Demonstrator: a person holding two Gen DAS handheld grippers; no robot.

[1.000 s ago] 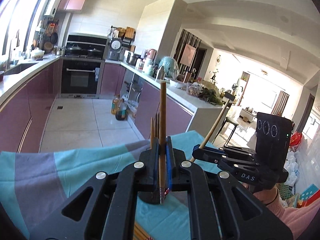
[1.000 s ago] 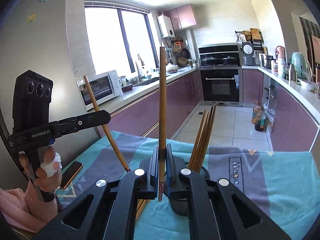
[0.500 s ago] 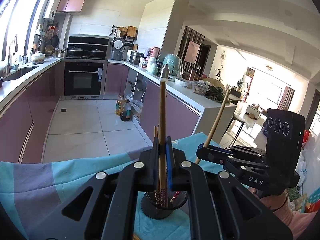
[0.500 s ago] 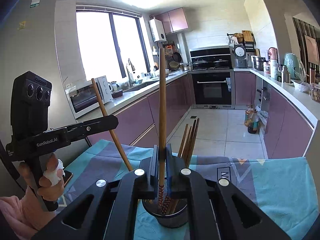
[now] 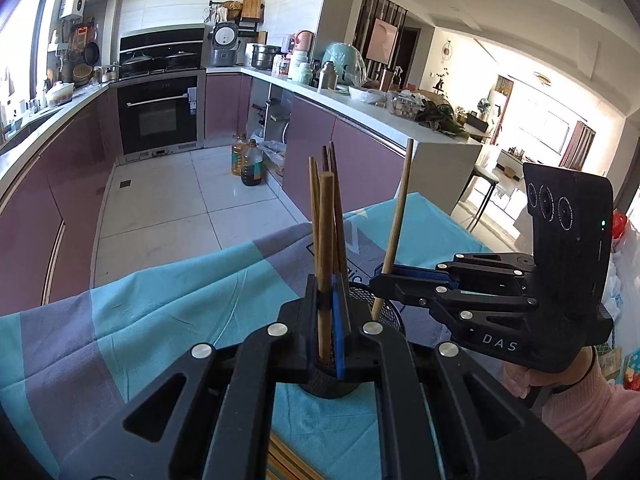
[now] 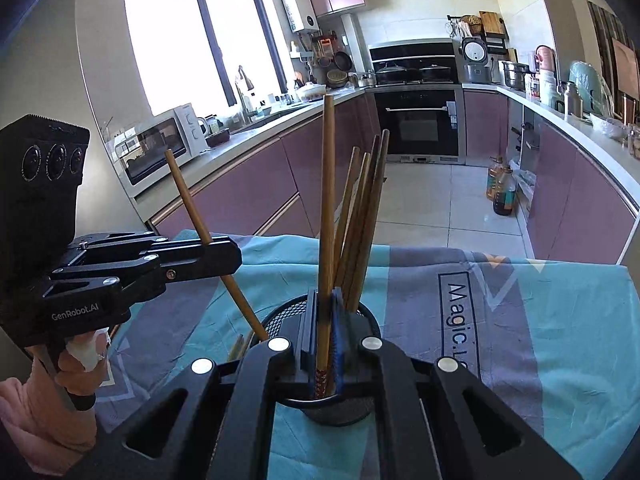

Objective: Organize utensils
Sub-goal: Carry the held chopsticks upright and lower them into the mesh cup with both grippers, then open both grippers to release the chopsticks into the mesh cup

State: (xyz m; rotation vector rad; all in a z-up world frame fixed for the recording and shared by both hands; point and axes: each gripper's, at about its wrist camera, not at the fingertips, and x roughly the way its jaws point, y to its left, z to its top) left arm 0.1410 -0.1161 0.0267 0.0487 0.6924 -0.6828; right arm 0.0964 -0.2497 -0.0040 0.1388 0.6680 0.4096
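Note:
A black mesh holder [image 6: 286, 316] stands on the cloth with several wooden chopsticks [image 6: 362, 220] leaning in it. My right gripper [image 6: 326, 312] is shut on an upright chopstick [image 6: 327, 208]; its red patterned lower end sits inside the holder's rim. My left gripper [image 5: 329, 304] is shut on another upright chopstick [image 5: 326, 240], low end over the holder [image 5: 386, 310]. Each view shows the other gripper from the side: the right gripper [image 5: 380, 278] holds its chopstick [image 5: 398, 216] tilted, and the left gripper [image 6: 234, 256] holds its chopstick [image 6: 188, 196] slanting down to the rim.
A teal and grey tablecloth [image 6: 560, 320] covers the table, whose far edge drops to the kitchen floor. Loose chopsticks [image 5: 288, 460] lie on the cloth near me, more chopsticks [image 6: 238, 346] left of the holder. A hand in a pink sleeve [image 5: 580, 400] holds the right gripper.
Both grippers have sunk toward the holder with their chopsticks. The chopsticks' lower ends, above the cloth before, now reach the holder's mouth.

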